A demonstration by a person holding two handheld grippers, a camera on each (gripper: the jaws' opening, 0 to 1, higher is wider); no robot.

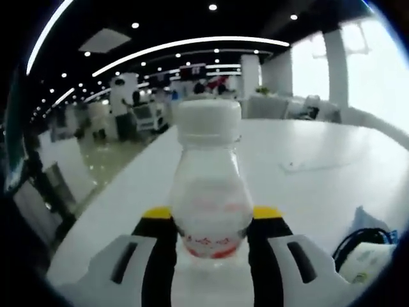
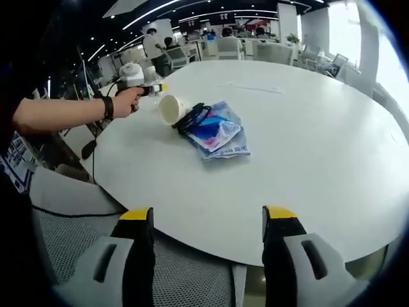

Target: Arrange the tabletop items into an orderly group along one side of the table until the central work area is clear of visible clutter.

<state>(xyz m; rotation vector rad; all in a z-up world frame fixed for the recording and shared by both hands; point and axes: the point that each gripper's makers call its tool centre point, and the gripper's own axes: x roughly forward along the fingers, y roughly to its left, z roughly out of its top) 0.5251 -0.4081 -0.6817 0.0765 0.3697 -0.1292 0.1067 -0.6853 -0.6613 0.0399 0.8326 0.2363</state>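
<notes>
- In the left gripper view, our left gripper (image 1: 211,238) pinches the white-capped bottle (image 1: 209,185) upright over the table's (image 1: 319,185) near edge; its label blurs.
- At ten o'clock in the right gripper view, the hand (image 2: 126,100) reaches level; the cup (image 2: 171,109) lies tipped against cable (image 2: 193,117) and packets (image 2: 216,135).
- Our right gripper (image 2: 208,230) hangs spread.

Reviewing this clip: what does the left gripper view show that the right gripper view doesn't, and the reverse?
Left gripper view: a white-capped bottle clamped between the jaws of the left tool. Right gripper view: the right tool open near the table edge, a hand carrying the left tool at the far side, and a white cup lying on its side. Both: the white round table, the black cable and the blue packet.
</notes>
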